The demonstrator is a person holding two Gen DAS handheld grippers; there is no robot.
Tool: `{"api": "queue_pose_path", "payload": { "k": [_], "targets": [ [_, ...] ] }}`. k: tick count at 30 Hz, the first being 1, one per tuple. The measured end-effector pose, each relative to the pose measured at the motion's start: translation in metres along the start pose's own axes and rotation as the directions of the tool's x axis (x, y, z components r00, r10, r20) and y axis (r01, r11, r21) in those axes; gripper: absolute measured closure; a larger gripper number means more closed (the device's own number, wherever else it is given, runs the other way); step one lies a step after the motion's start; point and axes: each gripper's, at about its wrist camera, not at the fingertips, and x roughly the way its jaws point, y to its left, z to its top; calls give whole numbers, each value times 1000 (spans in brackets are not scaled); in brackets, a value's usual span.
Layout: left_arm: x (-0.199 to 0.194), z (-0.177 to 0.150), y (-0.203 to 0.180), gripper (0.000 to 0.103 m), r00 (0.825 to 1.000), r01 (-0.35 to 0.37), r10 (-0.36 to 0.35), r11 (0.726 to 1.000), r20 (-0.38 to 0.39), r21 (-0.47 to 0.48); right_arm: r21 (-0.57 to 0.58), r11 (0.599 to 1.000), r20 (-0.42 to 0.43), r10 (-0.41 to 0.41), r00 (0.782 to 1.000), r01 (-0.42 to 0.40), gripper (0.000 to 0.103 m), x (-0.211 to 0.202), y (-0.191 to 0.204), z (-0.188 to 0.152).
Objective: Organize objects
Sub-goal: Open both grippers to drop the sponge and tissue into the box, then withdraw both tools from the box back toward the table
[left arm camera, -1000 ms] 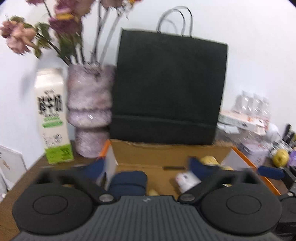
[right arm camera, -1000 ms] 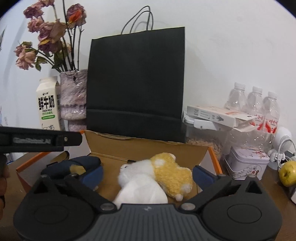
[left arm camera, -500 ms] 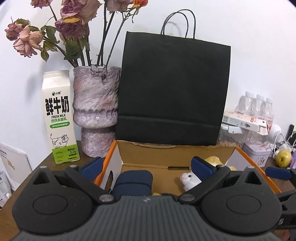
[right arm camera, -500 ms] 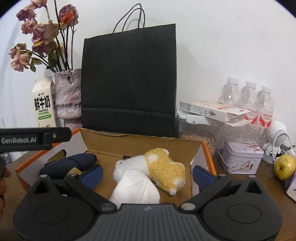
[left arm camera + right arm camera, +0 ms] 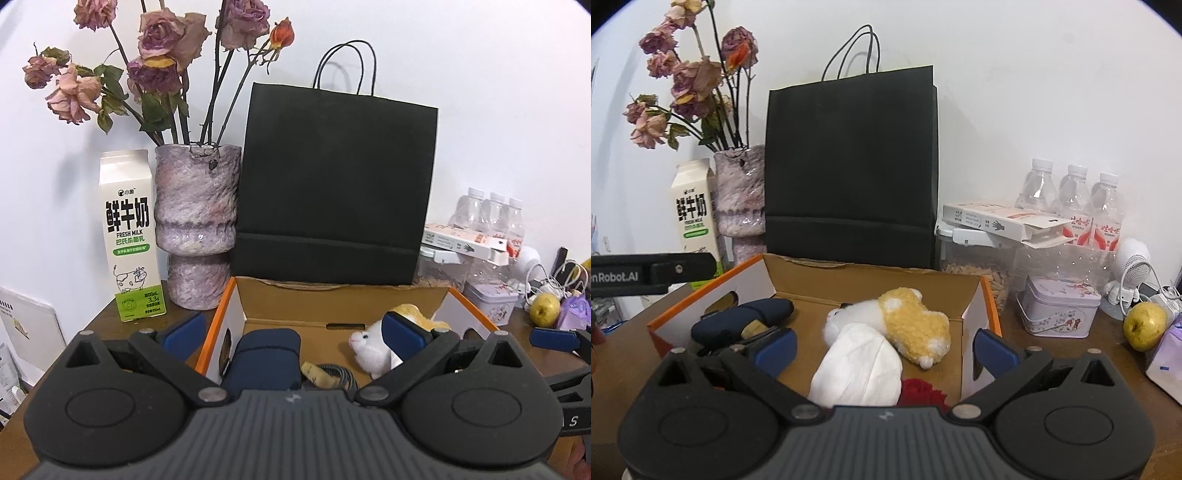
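Both grippers hang open over the cardboard box, nothing held.

The left gripper (image 5: 293,332) has its jaws spread wide above the box (image 5: 236,306), and the right gripper (image 5: 884,345) is just as wide and empty. Inside the box: a navy pouch (image 5: 266,356) on the left, a plush toy (image 5: 908,325) in the middle, white cloth (image 5: 860,365) touching it in front. A black bag (image 5: 851,166) stands behind.

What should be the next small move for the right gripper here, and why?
Probably lower the right gripper a little toward the white and yellow plush toy in the open cardboard box. Its jaws are open and empty, and the toy lies just ahead of them, uncovered, above a white crumpled tissue.
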Motion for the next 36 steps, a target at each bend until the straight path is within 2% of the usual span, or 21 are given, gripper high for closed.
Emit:
{"api": "queue_pose_path", "payload": {
  "k": [9,36],
  "targets": [
    [-36,-18,2,0,999,38,-37,999,-20,14,-43,999,2,0,1000,0,0,-35,5,-18],
    [-114,-68,9,0,997,28,-25,999,-73,45,-37,999,-31,3,1000,-4,0,-116,18,-72]
  ]
}}
